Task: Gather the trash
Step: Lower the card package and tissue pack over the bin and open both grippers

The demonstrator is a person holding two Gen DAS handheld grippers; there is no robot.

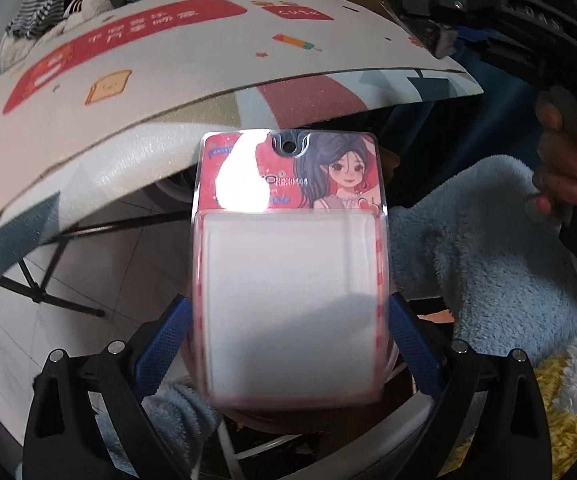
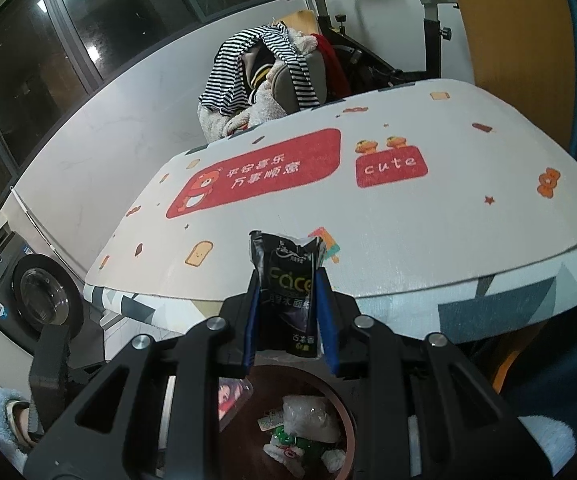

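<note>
left grip: my left gripper [image 1: 288,344] is clamping the clear plastic blister pack with the pink cartoon card [image 1: 288,248], pads on both side edges.
right grip: my right gripper [image 2: 288,316] is pinching the crumpled black tissue wrapper [image 2: 286,280], jaws narrow.
bin: the round dark-rimmed trash bin [image 2: 348,420] is sitting just below both loads, beside the table edge [image 2: 408,276].
step: I'm centring over the rim before letting go, blister pack going flat.
pose: both grippers are pointing downward, left steeper.

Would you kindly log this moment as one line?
left hand-held gripper: holds blister pack | right hand-held gripper: holds black wrapper | bin: below
</note>
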